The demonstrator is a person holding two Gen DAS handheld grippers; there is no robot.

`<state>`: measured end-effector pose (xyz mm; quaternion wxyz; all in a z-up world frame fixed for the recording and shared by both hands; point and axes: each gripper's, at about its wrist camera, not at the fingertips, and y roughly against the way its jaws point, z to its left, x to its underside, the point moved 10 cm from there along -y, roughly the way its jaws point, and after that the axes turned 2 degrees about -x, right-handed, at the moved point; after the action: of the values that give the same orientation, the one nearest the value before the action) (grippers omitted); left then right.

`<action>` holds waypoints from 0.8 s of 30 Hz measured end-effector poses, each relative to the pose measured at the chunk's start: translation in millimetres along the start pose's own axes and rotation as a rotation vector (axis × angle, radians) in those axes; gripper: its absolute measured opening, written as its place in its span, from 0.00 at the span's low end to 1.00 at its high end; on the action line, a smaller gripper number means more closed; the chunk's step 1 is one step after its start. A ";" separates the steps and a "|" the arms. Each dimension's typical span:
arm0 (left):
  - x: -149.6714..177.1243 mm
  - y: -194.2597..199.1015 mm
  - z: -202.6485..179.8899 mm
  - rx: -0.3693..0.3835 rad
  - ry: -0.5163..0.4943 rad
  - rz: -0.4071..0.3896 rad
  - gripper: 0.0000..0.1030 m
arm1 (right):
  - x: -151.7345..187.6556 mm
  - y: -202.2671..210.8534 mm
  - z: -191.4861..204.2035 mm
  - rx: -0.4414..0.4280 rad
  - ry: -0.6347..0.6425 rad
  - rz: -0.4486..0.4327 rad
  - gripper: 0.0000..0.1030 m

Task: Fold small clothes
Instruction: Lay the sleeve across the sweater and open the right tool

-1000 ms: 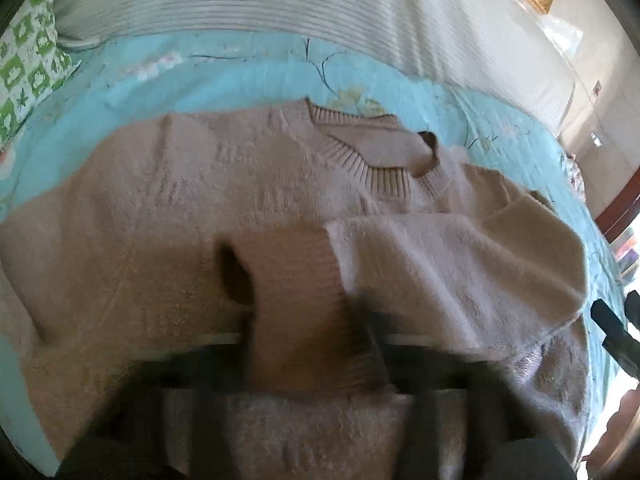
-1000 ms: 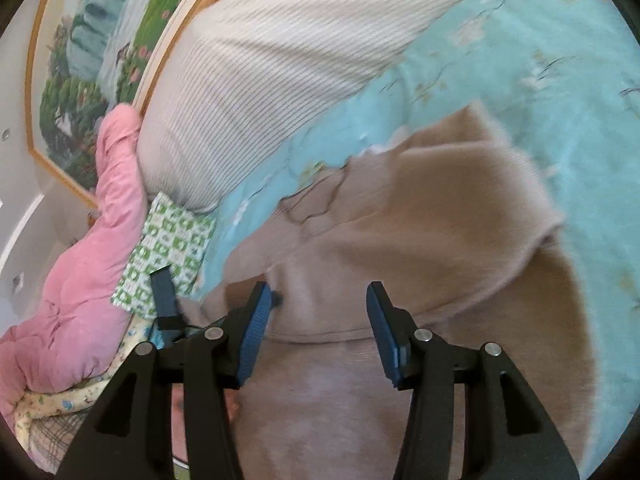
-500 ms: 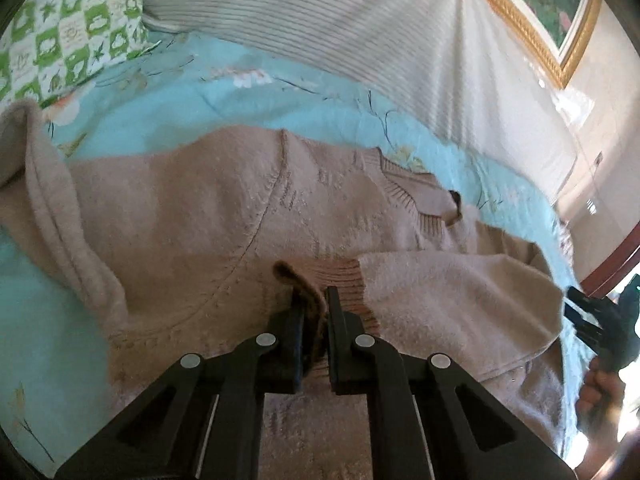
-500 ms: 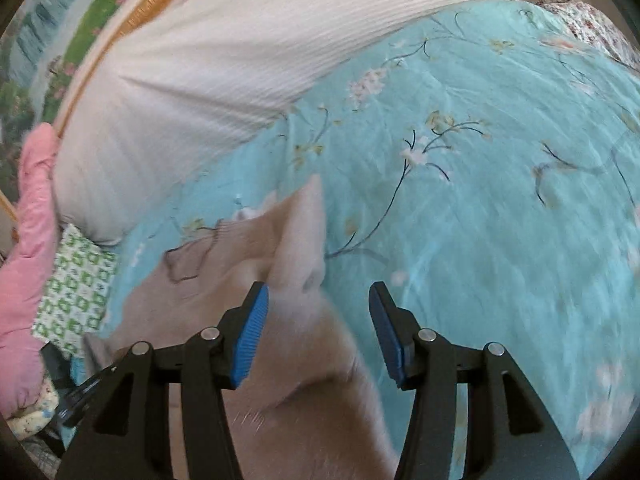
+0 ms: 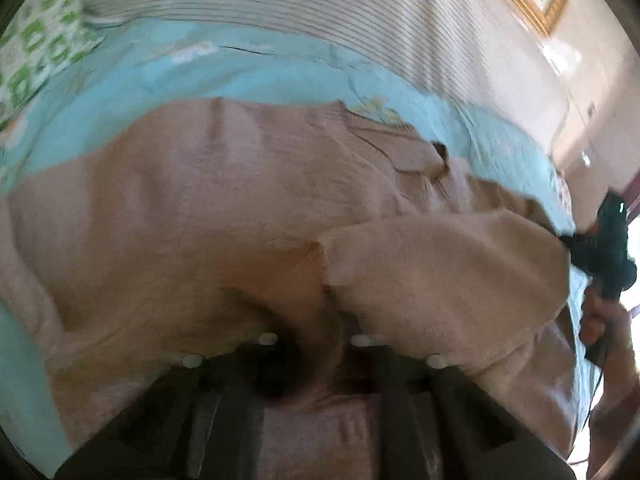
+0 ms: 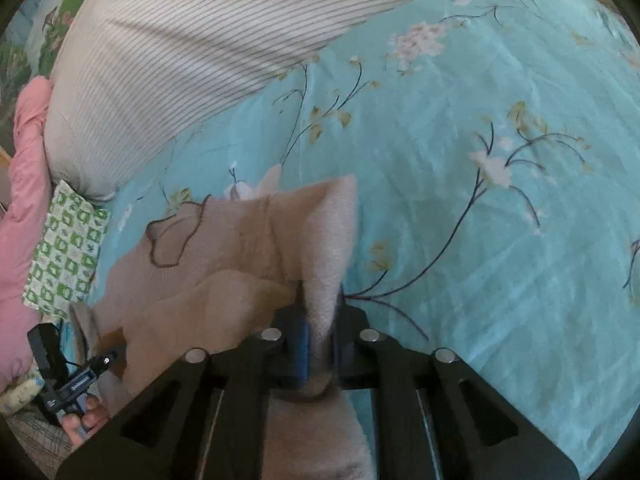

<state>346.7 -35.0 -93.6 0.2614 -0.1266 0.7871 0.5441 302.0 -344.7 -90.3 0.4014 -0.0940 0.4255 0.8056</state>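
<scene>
sweater: tan knit sweater point(image 5: 248, 208) lies flat on the teal floral bedsheet point(image 6: 500, 240), neckline point(image 6: 176, 240) toward the striped bolster point(image 6: 208, 52); one sleeve point(image 5: 440, 268) folded across the chest.
right gripper point(image 6: 320, 348): jaws nearly closed, a ridge of the sweater's side edge pinched between the blue pads point(image 6: 301, 346) and standing up as a peak.
left gripper point(image 5: 316, 356): frame is motion-blurred; fabric bunches between the fingers, jaws look close together, but can't tell whether they actually grip (treat as unconfirmed).
risk 1: thin pinch on fuzzy knit. A fast lift or sideways pull could slip the fabric out and drop the fold halfway.
risk 2: if the left grip is loose or only has the top layer, the two sides travel unevenly, so a skewed fold and a crooked hem.
risk 3: the folded sleeve just rests there, nothing pins it. Dragging the body could slide it off and undo that step.
risk 4: the sheet is soft; a low pass may snag and wrinkle it under the sweater.
</scene>
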 end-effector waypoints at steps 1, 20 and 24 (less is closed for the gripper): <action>-2.6 5.1 -1.9 0.005 -0.001 -0.023 0.04 | -11.1 11.8 0.7 -0.005 0.006 -0.059 0.09; 1.2 27.5 14.2 0.038 -0.010 -0.093 0.05 | -17.2 31.2 -24.2 0.115 -0.055 -0.144 0.49; 3.0 22.7 5.2 0.042 -0.029 -0.081 0.05 | -18.1 7.4 -22.2 0.170 -0.014 -0.051 0.71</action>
<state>334.7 -21.4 -78.7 0.2973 -0.1449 0.7888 0.5181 304.4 -374.2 -90.6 0.4314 -0.0651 0.4869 0.7567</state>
